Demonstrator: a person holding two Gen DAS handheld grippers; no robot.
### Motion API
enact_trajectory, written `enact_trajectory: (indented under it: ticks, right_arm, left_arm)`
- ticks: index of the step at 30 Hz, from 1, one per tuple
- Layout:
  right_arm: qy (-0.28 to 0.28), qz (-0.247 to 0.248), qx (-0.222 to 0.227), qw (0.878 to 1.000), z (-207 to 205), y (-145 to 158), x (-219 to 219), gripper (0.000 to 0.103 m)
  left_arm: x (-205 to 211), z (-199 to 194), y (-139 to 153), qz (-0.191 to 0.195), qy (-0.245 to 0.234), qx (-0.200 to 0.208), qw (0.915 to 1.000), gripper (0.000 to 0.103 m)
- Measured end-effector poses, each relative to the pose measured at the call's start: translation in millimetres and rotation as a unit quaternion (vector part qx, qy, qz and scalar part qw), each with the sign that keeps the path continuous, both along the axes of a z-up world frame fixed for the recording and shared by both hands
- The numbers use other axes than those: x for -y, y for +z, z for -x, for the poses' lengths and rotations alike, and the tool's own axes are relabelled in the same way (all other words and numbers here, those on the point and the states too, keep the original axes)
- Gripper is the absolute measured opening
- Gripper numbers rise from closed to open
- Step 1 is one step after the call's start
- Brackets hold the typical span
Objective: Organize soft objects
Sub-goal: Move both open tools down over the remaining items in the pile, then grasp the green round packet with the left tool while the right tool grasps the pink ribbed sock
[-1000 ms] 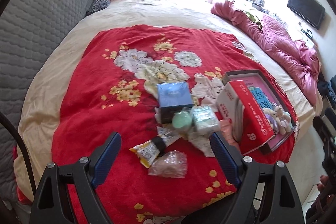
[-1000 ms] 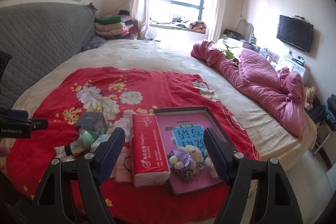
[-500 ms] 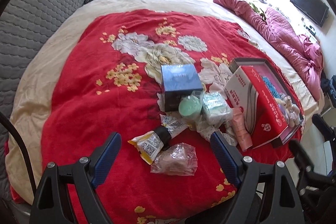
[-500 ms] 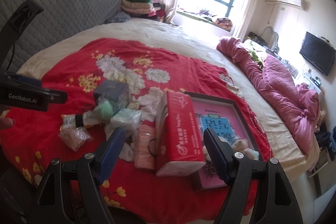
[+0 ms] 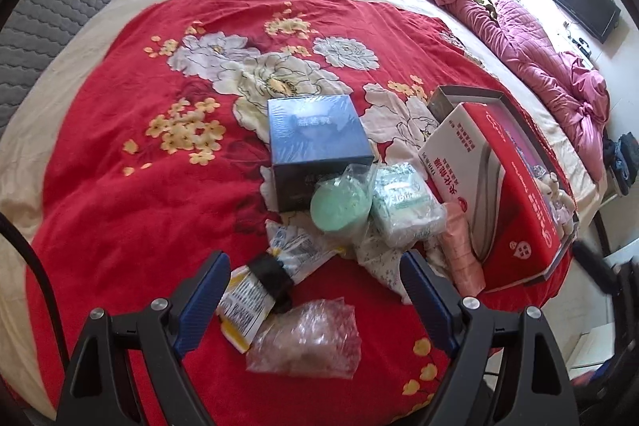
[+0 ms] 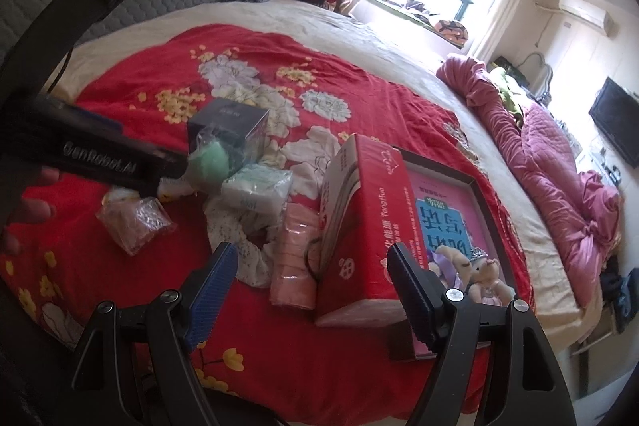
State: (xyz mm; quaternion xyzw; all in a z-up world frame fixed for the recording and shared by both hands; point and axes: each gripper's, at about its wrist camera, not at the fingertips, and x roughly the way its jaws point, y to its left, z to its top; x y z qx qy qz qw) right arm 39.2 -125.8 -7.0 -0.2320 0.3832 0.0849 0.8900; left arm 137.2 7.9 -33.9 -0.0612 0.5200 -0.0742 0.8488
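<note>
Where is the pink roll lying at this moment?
In the right wrist view, the pink roll lies on the red blanket, against the left side of the red tissue pack, with the floral cloth on its other side.

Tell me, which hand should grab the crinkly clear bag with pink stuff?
Probably left. The left gripper hangs open right over the clear bag; the right gripper faces the red tissue pack.
</note>
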Motion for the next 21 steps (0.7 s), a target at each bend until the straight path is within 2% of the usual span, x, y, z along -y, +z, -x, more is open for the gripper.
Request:
enact_trajectory:
  ticks: [5, 10, 15, 18, 21]
  right_arm:
    - [0.024, 0.072, -0.009, 0.997, 1, -30, -21, 0.078]
    - [0.045, 0.15, -0.007, 0.988, 4, -60, -34, 0.078]
    - [0.05, 0.174, -0.008, 0.983, -1, -75, -33, 0.077]
    - [0.055, 0.188, -0.009, 0.98, -5, -84, -30, 0.067]
    - [0.063, 0.203, -0.012, 0.977, -9, -93, -28, 0.064]
  left_arm:
    - [1, -11, -7, 0.003, -0.004, -0.006, 1.0, 0.086]
    - [0, -15, -11, 0.01, -0.006, -0.005, 0.9999, 0.086]
    - [-2, -20, -20, 0.018, -0.008, -0.015, 0.9997, 0.086]
    - [0, -23, -26, 0.021, -0.01, -0.022, 0.9995, 0.086]
    - [4, -25, -28, 0.021, -0.015, -0.023, 0.9994, 0.086]
